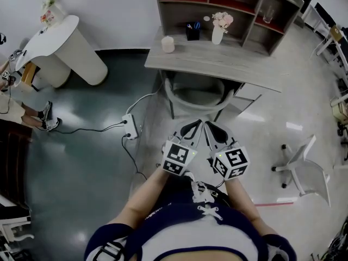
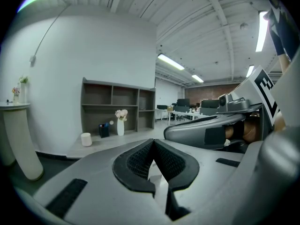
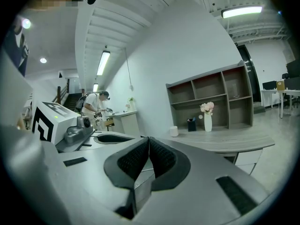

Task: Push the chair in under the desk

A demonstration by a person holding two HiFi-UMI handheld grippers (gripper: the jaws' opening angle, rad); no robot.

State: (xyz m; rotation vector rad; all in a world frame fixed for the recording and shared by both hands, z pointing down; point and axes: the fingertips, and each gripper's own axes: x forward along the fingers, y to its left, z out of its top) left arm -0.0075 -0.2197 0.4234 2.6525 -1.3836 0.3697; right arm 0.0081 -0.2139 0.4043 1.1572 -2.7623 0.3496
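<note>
The grey chair [image 1: 196, 94] stands tucked under the grey desk [image 1: 217, 64], with only its rounded back and part of the seat showing past the desk edge. Both grippers hang side by side in front of my body, a short way back from the chair and touching nothing. My left gripper [image 1: 191, 127] is shut and empty, its pads [image 2: 140, 161] pressed together. My right gripper [image 1: 212, 128] is likewise shut and empty, pads [image 3: 161, 156] meeting. The desk top [image 2: 108, 142] shows ahead in both gripper views, and the chair is hidden there.
On the desk stand a white cup [image 1: 168, 44], a black pen holder [image 1: 192, 31] and a flower vase [image 1: 219, 29] below a shelf unit [image 1: 228, 4]. A power strip [image 1: 130, 126] with cables lies on the floor at left. A white pedestal table [image 1: 60, 42] stands far left, a white office chair [image 1: 304, 167] at right.
</note>
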